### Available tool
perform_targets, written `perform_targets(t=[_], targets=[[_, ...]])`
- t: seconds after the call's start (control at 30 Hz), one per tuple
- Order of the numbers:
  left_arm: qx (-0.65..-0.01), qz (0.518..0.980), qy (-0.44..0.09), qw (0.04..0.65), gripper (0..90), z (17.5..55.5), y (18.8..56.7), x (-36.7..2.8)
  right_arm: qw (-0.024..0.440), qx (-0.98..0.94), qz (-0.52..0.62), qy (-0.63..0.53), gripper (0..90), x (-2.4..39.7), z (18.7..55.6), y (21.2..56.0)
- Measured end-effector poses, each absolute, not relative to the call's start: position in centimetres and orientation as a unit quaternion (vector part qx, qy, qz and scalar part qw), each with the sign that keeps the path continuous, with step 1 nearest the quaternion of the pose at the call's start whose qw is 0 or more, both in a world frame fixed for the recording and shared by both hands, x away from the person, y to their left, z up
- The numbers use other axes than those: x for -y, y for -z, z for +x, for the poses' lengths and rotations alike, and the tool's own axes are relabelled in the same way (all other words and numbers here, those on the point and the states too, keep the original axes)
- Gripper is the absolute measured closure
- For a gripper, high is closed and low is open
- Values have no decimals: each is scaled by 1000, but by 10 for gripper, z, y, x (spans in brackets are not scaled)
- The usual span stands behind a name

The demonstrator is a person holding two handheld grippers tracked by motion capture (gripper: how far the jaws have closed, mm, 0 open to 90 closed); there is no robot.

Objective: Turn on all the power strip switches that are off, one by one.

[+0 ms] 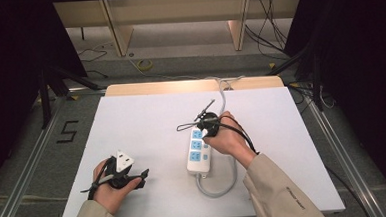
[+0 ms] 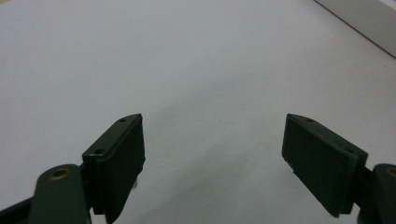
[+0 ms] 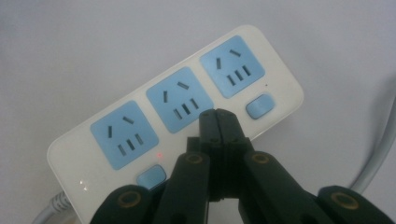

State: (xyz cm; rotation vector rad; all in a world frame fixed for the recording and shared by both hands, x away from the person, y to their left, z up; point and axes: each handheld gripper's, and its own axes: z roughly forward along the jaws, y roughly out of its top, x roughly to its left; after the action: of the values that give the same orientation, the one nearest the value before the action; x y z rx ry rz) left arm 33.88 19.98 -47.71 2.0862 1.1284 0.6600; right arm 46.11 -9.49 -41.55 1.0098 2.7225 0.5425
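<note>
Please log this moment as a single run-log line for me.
left gripper: open, over bare table | right gripper: shut, tips over power strip, middle switch hidden | red light on

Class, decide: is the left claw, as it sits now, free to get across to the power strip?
Probably yes. The left claw is open and holds nothing, and bare table lies between it and the power strip; the right claw is over the strip.
</note>
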Motion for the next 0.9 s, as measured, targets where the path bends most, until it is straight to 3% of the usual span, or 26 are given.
perform_targets(t=[0.9], targets=[[-432,798,-253,335,212,339,477,-200,103,-903,372,-190,900,99,488,416]])
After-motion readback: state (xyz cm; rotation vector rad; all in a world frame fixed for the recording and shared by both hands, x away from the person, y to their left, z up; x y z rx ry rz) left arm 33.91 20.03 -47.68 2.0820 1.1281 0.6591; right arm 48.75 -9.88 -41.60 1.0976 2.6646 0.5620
